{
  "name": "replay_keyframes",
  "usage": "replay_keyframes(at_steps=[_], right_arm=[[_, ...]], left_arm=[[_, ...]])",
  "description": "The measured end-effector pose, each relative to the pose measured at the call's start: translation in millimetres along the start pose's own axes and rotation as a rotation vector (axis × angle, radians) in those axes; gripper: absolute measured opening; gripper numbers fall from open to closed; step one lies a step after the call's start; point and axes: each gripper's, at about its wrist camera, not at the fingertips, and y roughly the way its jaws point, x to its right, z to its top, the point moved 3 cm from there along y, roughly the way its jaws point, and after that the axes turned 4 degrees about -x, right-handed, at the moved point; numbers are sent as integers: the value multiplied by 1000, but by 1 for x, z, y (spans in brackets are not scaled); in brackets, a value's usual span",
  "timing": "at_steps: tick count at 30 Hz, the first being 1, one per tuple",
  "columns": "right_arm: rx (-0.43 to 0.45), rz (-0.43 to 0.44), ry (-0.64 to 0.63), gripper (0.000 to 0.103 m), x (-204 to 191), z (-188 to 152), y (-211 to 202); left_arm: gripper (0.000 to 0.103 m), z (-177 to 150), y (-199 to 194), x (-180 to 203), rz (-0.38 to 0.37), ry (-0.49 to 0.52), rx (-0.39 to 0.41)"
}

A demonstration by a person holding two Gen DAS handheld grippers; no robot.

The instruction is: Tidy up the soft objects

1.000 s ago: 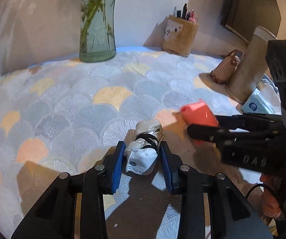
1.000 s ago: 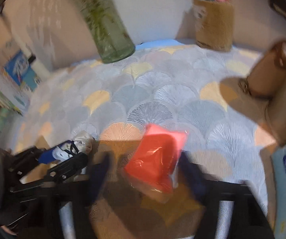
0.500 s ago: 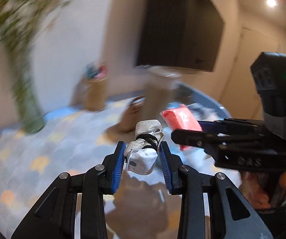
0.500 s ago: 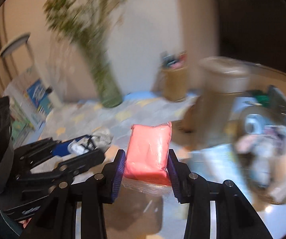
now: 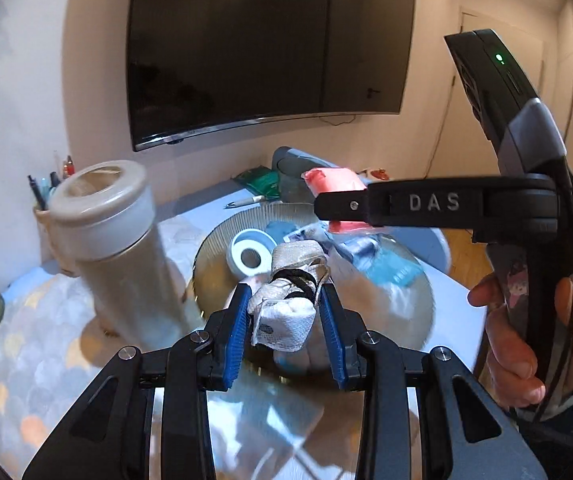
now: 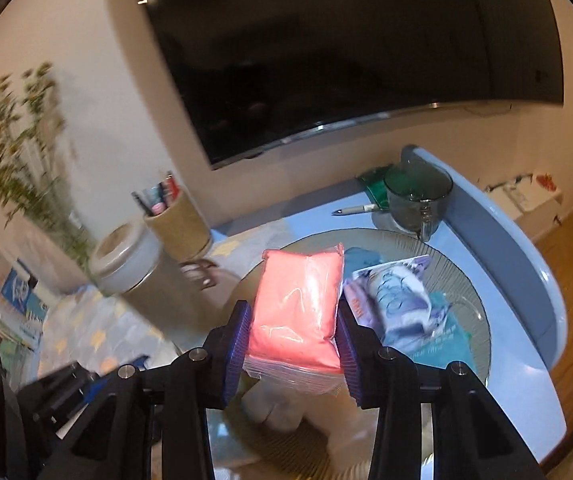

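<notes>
My left gripper (image 5: 284, 318) is shut on a rolled grey-white cloth bundle (image 5: 286, 312) tied with a black band, held above a round glass bowl (image 5: 214, 276). My right gripper (image 6: 295, 326) is shut on a pink soft pack in a clear bag (image 6: 300, 308), also over that glass bowl (image 6: 482, 320). The pink pack (image 5: 332, 182) and right gripper show at the right in the left wrist view, held by a hand (image 5: 514, 340). In the bowl lie a white tape roll (image 5: 252, 254) and blue and purple soft packets (image 6: 394, 304).
A tall beige lidded canister (image 5: 118, 240) stands left of the bowl, a pen holder (image 6: 178, 222) behind it. A glass measuring cup (image 6: 418, 200), a green packet (image 6: 374, 188) and a pen (image 6: 356, 209) sit at the back. A dark screen (image 5: 266, 48) hangs on the wall.
Both grippers swung right and upward from the patterned tablecloth to above the glass bowl, each still holding its object. The vase left the left wrist view.
</notes>
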Motion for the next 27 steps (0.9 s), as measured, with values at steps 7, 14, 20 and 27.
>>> replay_keyframes(at_steps=[7, 14, 20, 27], right_arm=[[-49, 21, 42, 41, 24, 29, 35], [-79, 12, 77, 61, 36, 38, 57], [-49, 4, 77, 62, 37, 21, 30], [15, -25, -32, 62, -6, -12, -30]], left_arm=[[32, 15, 41, -3, 19, -33, -42], [67, 14, 51, 10, 35, -9, -49], [67, 1, 11, 19, 1, 26, -21], [67, -28, -83, -24, 44, -54, 85]])
